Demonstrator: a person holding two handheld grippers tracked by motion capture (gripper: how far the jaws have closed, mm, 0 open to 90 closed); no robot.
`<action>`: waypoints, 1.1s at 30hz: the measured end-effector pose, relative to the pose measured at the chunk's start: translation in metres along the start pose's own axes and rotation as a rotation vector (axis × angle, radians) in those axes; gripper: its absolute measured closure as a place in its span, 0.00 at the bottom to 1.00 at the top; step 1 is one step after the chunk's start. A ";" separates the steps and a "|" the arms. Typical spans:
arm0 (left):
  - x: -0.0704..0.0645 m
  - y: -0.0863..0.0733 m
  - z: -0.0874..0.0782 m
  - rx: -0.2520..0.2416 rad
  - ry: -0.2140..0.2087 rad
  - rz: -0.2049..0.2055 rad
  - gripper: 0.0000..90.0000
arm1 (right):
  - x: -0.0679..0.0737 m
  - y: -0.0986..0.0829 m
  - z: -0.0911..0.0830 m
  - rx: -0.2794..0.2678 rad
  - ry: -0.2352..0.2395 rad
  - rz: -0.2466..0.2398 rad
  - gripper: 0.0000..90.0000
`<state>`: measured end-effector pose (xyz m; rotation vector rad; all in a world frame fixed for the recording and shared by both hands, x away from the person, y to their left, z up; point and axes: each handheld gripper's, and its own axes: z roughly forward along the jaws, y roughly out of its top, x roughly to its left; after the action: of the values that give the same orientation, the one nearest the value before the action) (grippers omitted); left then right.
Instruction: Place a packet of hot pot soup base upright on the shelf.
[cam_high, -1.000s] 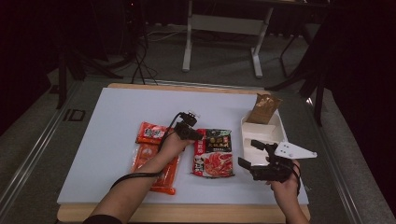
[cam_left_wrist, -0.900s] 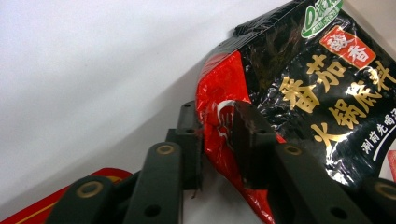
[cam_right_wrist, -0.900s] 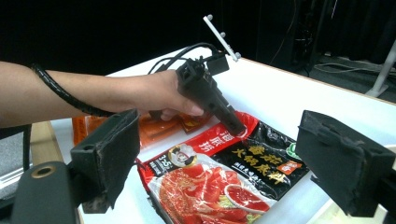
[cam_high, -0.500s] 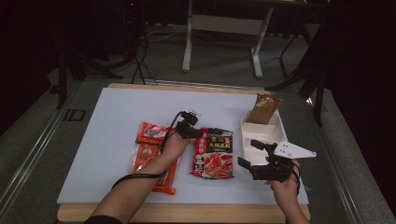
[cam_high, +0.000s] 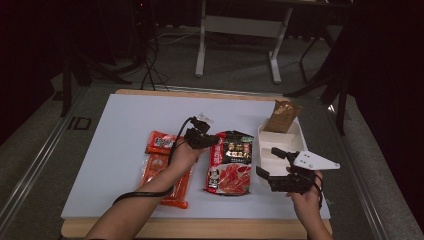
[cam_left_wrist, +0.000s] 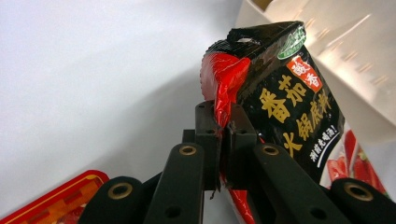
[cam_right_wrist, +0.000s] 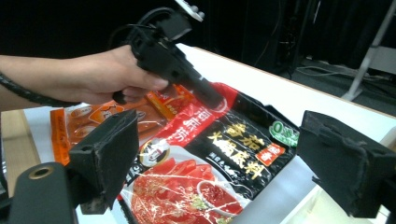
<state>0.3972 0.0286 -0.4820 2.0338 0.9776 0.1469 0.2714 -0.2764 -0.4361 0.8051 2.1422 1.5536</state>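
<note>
So the left gripper (cam_left_wrist: 223, 135) has its jaws clamped on the upper left edge of the black pouch (cam_high: 231, 161), and you can see the red side of the film pinched and crumpled between them in the left gripper view. The pouch lies on the white table (cam_high: 115, 130) about mid-way across, just left of the white tray (cam_high: 295, 137) and right of the orange pack (cam_high: 162, 170).

The writing is pretty legible: big yellow Chinese characters, 番茄 on top and 火锅底料 under it (tomato hotpot base), an orange tag reading 酸香, a green round badge at the corner with a "0" on it, and a small white line of characters too tiny for me to read. The lower half is a photo of red soup with tomato slices.

The right gripper (cam_high: 272, 167) sits near the table's front right, held in the person's right hand (cam_high: 305, 197), jaws wide apart with nothing between them, pointed at the pouch but clear of it.

There's also a smaller red pack (cam_high: 161, 142) just above the orange one, and a brown bag (cam_high: 281, 116) standing at the far end of the tray. Print on those is too blurry to read.
</note>
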 end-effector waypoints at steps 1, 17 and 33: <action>-0.001 0.000 -0.003 -0.008 -0.006 -0.003 0.96 | 0.000 0.001 -0.001 -0.003 0.006 0.003 0.13; -0.040 -0.001 -0.046 -0.147 -0.040 0.067 0.96 | 0.004 0.008 -0.003 0.025 -0.044 -0.024 0.14; -0.043 -0.003 -0.082 -0.294 -0.109 0.038 0.96 | 0.000 0.012 -0.004 0.041 -0.039 0.020 0.22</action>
<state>0.3309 0.0529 -0.4226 1.7714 0.7996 0.1868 0.2720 -0.2769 -0.4231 0.8659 2.1509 1.4957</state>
